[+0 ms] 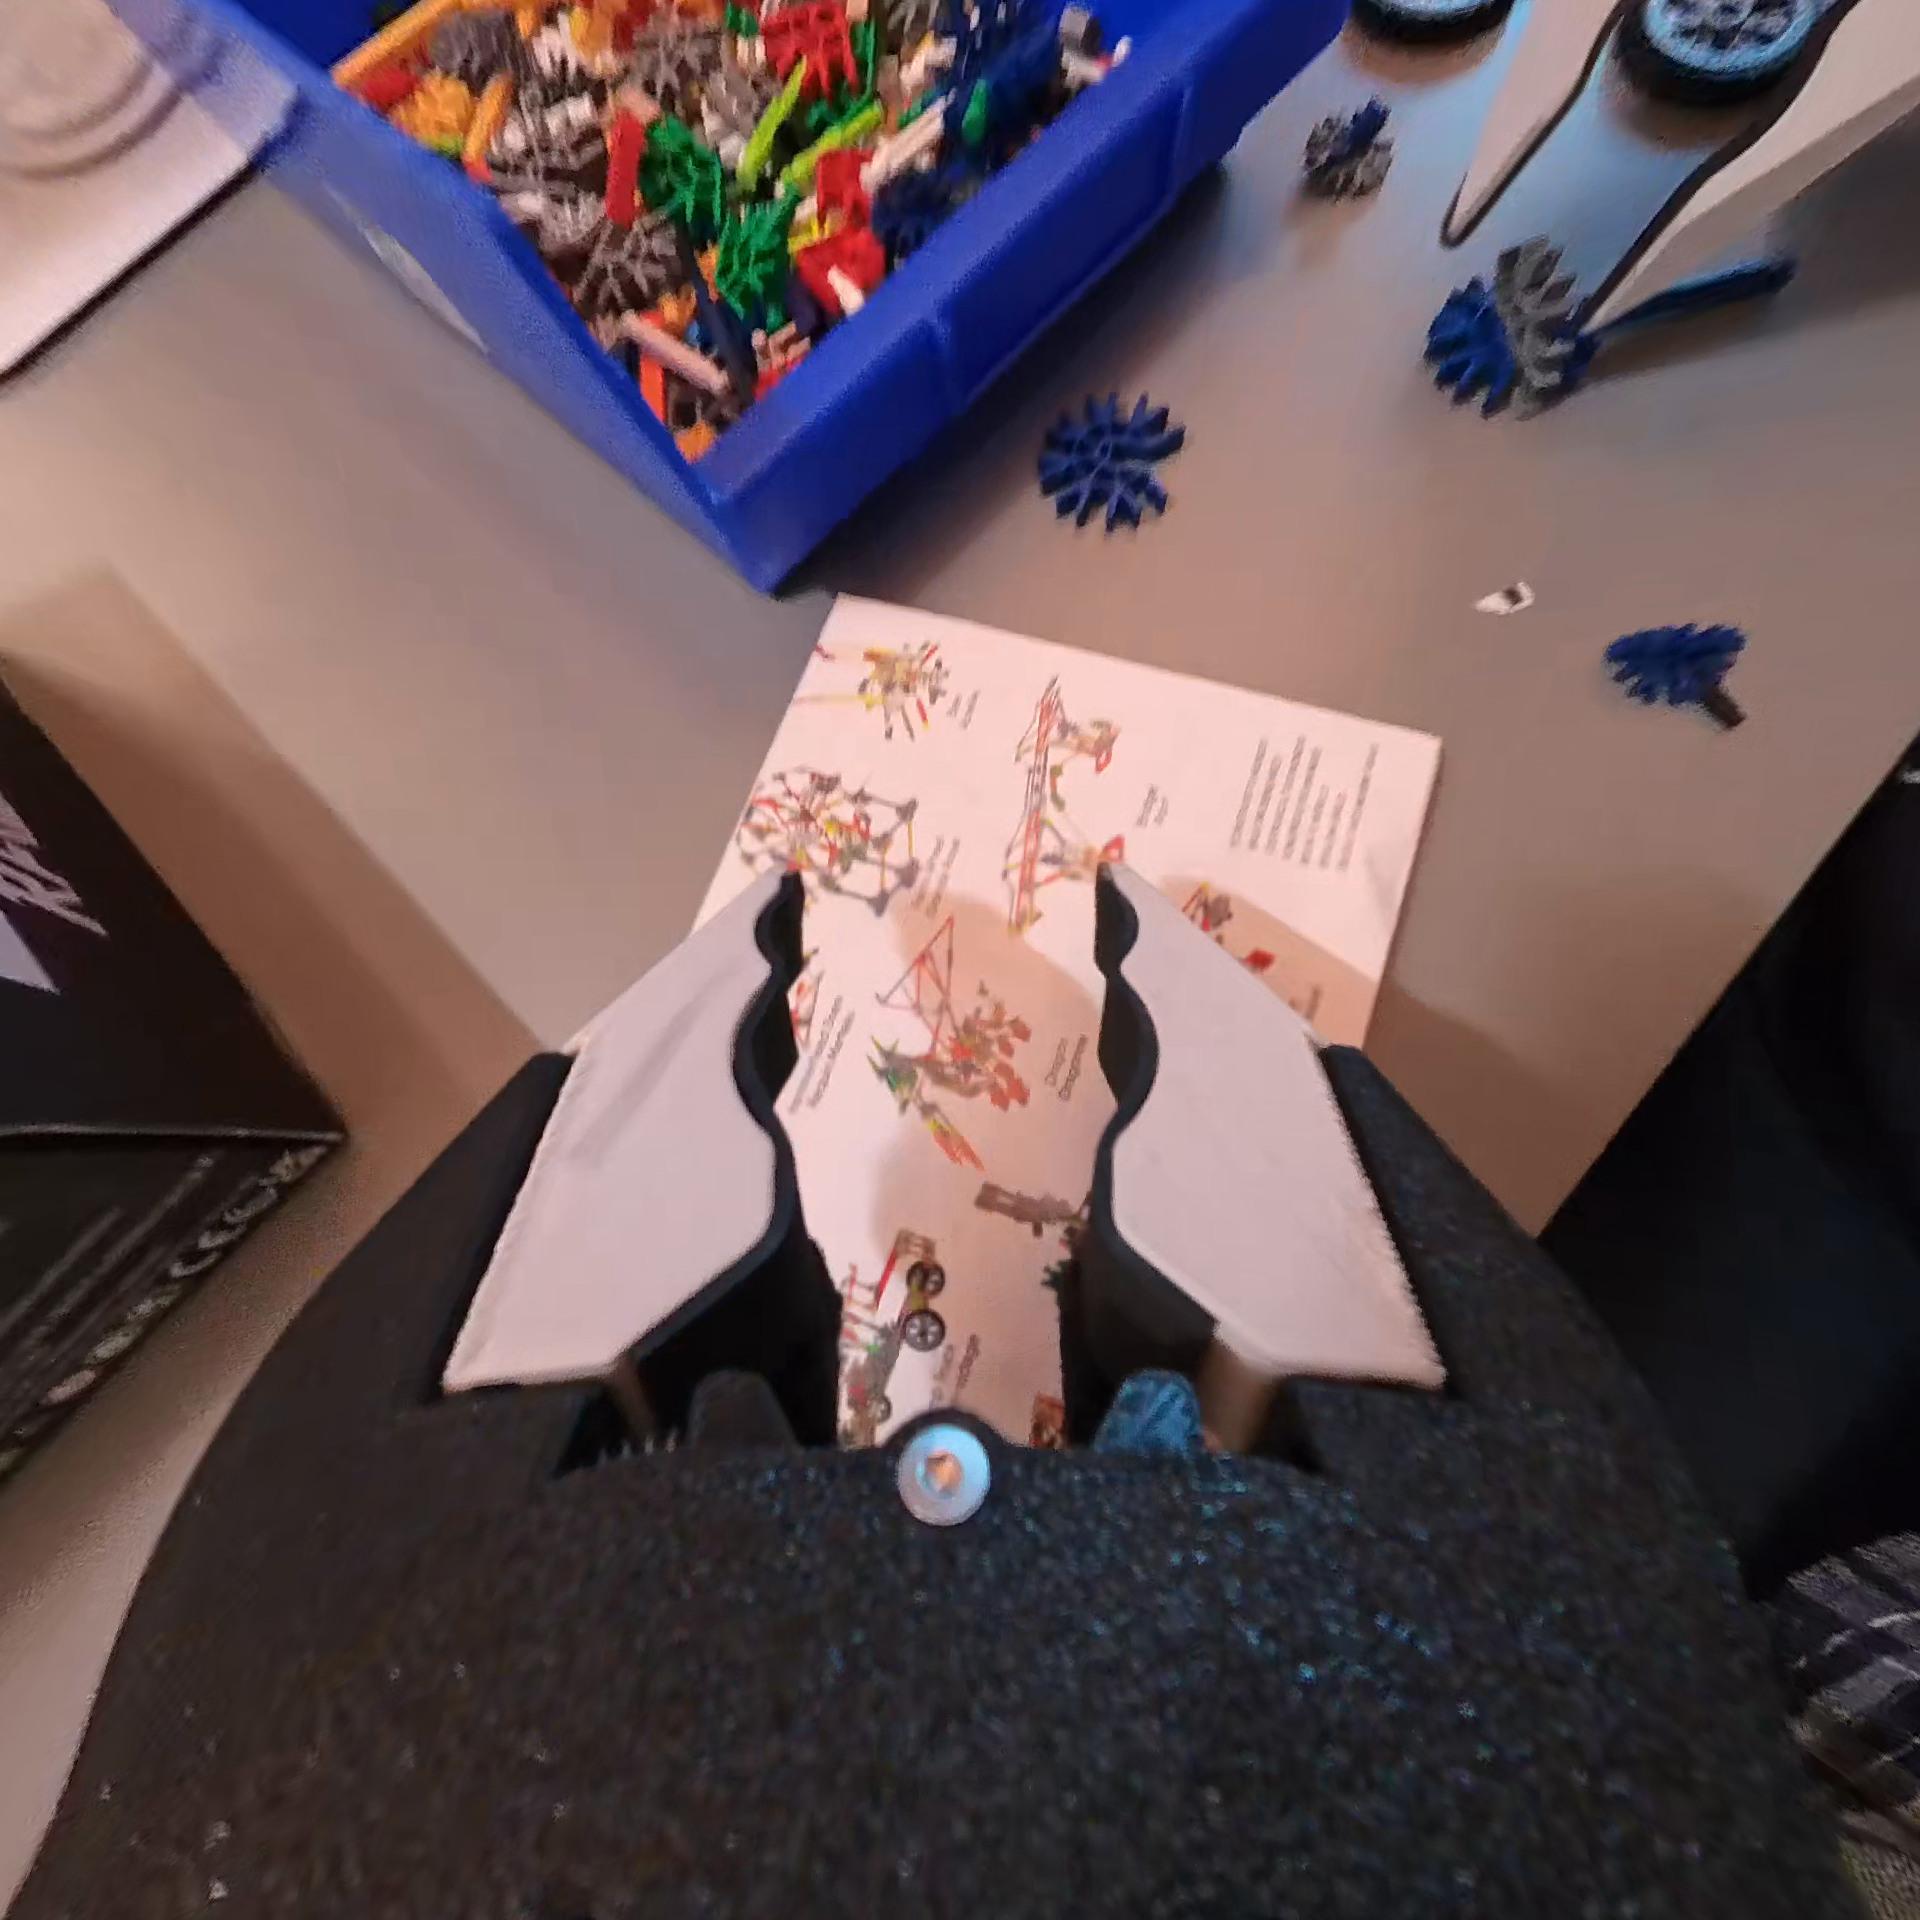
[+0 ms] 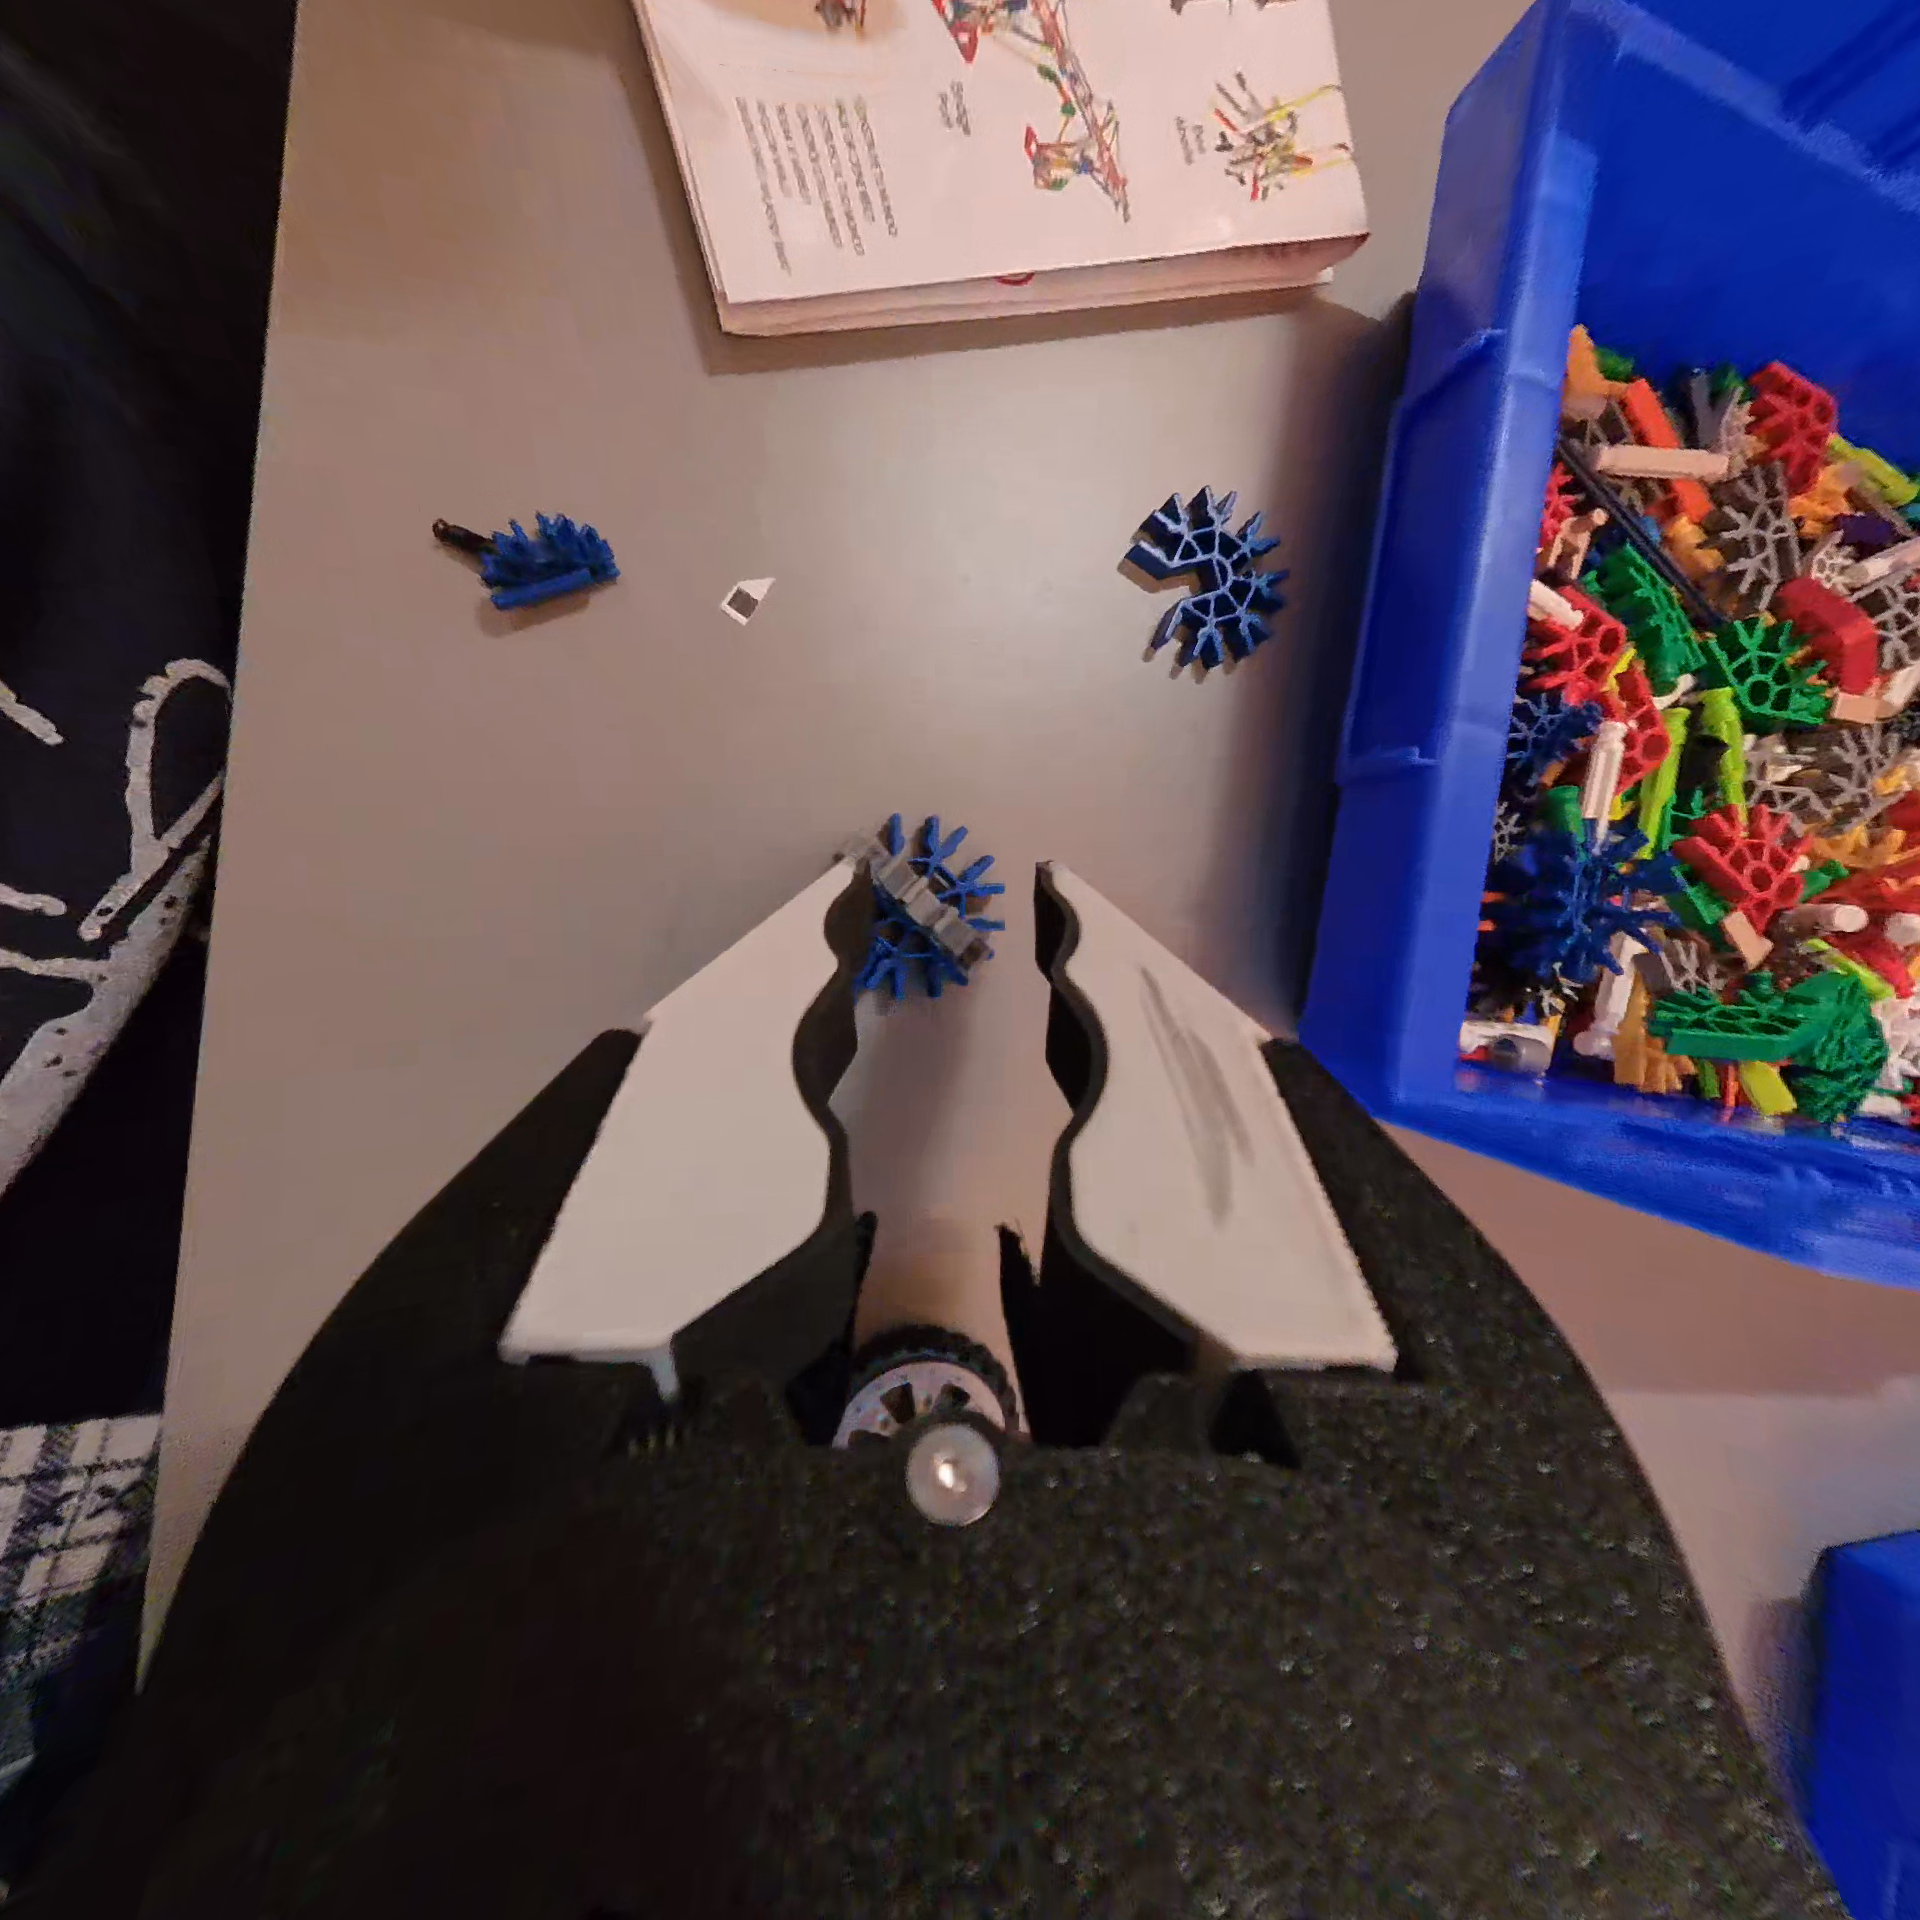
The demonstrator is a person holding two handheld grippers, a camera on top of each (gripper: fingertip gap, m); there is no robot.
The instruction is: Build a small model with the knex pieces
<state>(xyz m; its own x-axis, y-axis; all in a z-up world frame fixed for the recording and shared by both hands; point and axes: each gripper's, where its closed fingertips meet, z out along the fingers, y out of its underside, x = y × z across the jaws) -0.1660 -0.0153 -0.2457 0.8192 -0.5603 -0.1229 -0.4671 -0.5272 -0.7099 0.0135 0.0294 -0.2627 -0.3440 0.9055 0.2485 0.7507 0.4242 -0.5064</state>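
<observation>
In the left wrist view, the left gripper [image 1: 948,883] hangs spread wide and empty over an open booklet [image 1: 1101,831] lying flat on the table [image 1: 416,436], with a blue bin [image 1: 831,416] of mixed building pieces beyond. In the right wrist view, the right gripper [image 2: 940,868] is parted, its left finger seemingly touching a blue-and-grey connector cluster [image 2: 930,909] without clamping it; a flat blue connector [image 2: 1205,577] lies farther off.
</observation>
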